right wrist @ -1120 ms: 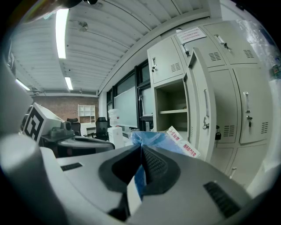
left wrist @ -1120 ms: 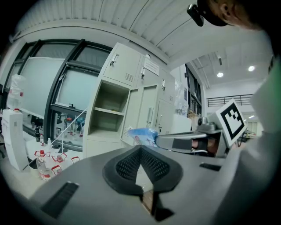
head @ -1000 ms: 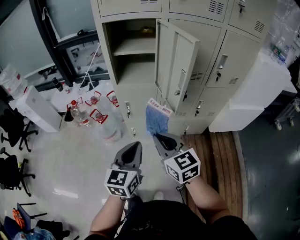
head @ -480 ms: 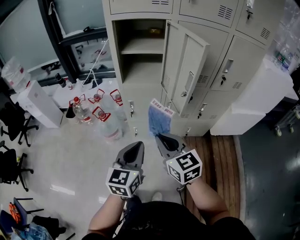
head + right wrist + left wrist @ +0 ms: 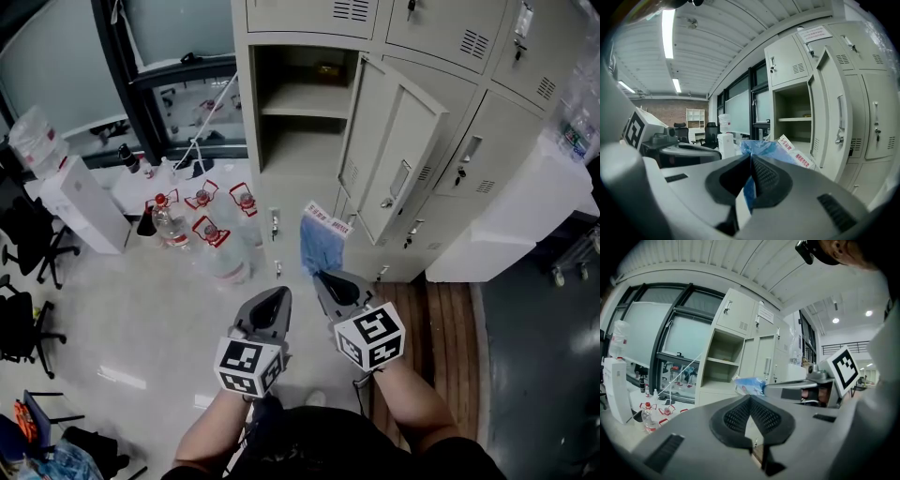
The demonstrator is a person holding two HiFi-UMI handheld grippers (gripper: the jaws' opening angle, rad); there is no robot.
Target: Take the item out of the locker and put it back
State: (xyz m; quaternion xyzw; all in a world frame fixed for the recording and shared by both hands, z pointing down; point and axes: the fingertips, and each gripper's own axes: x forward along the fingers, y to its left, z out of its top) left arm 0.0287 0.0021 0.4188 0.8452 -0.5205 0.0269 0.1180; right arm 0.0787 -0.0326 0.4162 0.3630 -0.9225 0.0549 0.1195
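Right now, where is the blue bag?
In the head view the blue bag hangs centre frame, clamped in the right gripper, in front of the open locker, beside its door.

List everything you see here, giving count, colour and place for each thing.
lockers: one bank, beige, ahead
door: one, beige, open, mid-bank
shelf item: one, yellowish, open locker's upper shelf, too small to name
packet: one, blue, white label, held before the lockers
bottles: about four, clear, red handles, floor left of lockers
box: one, white, far left
chairs: two, black, left edge
cabinet: one, white, right of lockers
boards: several, wooden, floor below lockers
left gripper: grey, jaws shut, empty
right gripper: grey, jaws shut on packet
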